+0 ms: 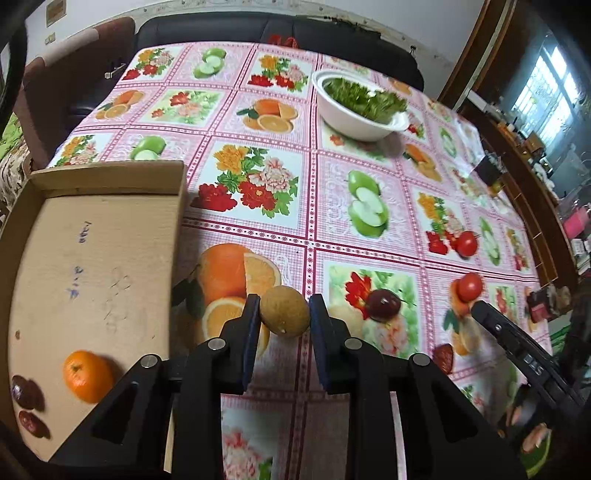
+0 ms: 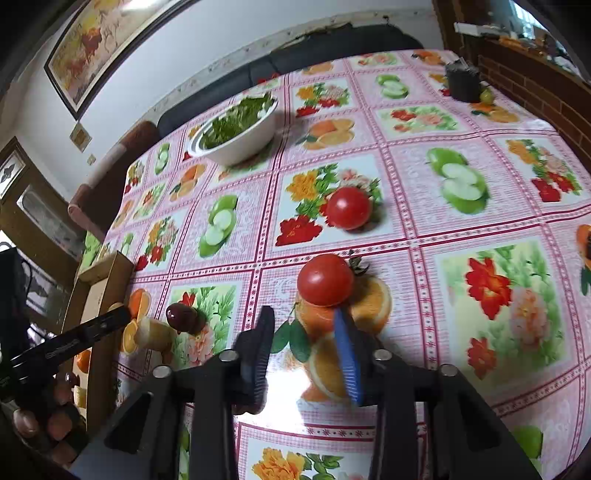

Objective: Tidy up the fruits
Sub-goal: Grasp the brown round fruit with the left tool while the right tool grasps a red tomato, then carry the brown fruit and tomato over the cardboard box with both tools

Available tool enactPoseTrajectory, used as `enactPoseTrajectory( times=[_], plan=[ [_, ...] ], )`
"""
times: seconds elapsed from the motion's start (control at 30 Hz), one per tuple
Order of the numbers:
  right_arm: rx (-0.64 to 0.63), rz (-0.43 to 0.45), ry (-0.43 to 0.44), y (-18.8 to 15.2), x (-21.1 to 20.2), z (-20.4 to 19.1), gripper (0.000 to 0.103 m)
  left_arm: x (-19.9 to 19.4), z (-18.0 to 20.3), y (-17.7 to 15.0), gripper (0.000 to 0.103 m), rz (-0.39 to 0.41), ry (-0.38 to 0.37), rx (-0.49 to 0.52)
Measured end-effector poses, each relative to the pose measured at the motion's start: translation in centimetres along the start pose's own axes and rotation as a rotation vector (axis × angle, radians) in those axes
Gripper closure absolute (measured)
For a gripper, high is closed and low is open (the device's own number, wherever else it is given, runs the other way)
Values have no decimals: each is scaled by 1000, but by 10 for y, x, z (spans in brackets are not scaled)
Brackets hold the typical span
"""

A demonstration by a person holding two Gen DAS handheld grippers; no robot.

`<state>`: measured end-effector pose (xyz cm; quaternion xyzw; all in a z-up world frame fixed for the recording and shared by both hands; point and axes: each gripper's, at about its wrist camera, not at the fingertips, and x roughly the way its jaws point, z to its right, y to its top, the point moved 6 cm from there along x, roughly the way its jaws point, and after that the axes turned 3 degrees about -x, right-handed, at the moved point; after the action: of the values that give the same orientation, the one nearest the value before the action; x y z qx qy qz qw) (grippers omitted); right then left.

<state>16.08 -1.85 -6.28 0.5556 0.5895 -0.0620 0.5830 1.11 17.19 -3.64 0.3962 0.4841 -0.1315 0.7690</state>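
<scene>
Left wrist view. The left gripper (image 1: 284, 312) is clamped on a round brown fruit (image 1: 284, 312), its two blue pads pressing the fruit's left and right sides; the fruit is held above the tablecloth (image 1: 332, 206), over a printed orange. The cloth is pink-checked with printed panels of oranges, green apples and flowers. At left lies a shallow cardboard box (image 1: 99, 258) with faint blue handwritten marks on its floor, too smeared to read. In the box's near corner rest an orange (image 1: 87, 376) and two dark red fruits (image 1: 27, 393), apart from each other. A dark red plum (image 1: 384, 304) sits on the cloth just right of the gripper. Further right are two tomatoes (image 1: 469, 287), one near and one farther back. A white bowl (image 1: 351, 122) of green leaves stands at the far side. The right gripper (image 1: 491, 321) enters from the lower right; white lettering on its body is illegible.

Right wrist view. The right gripper (image 2: 306, 325) hangs over the cloth with its jaws parted and nothing between them; the near tomato (image 2: 325, 279) lies just beyond the fingertips, not touched. A second tomato (image 2: 348, 207) lies further back. The plum (image 2: 181, 316) is at left, the bowl (image 2: 236, 127) beyond. The box's edge (image 2: 105, 273) shows at far left, beside the left gripper (image 2: 118, 317), whose printed lettering cannot be read. A framed painting (image 2: 107, 33) hangs on the wall.
</scene>
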Motion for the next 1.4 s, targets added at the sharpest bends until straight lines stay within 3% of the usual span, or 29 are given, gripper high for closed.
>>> enactPoseTrajectory(
  times=[0.1,0.17,0.3,0.33,0.37,0.5,0.87,1.4],
  plan=[
    [0,28,-33,2,-6,3,65,-12,-1,-2,80,11,-17,-4],
    [-23,30,-64,7,-1,4,54,-18,0,-3,80,14,-29,-2],
    [-27,-5,-76,14,24,7,57,-31,1,-8,80,27,-31,10],
    [-37,13,-89,16,24,7,66,-34,1,-9,80,32,-27,15],
    [-38,6,-92,16,25,6,66,-37,0,-10,80,37,-22,18],
    [-24,28,-48,13,9,-5,66,-50,-2,-14,80,60,-3,25],
    [-152,63,99,3,-38,-101,67,-78,-29,-27,80,97,29,0],
    [-290,-29,246,-33,-27,-213,67,-96,-111,-42,79,110,96,-106]
  ],
)
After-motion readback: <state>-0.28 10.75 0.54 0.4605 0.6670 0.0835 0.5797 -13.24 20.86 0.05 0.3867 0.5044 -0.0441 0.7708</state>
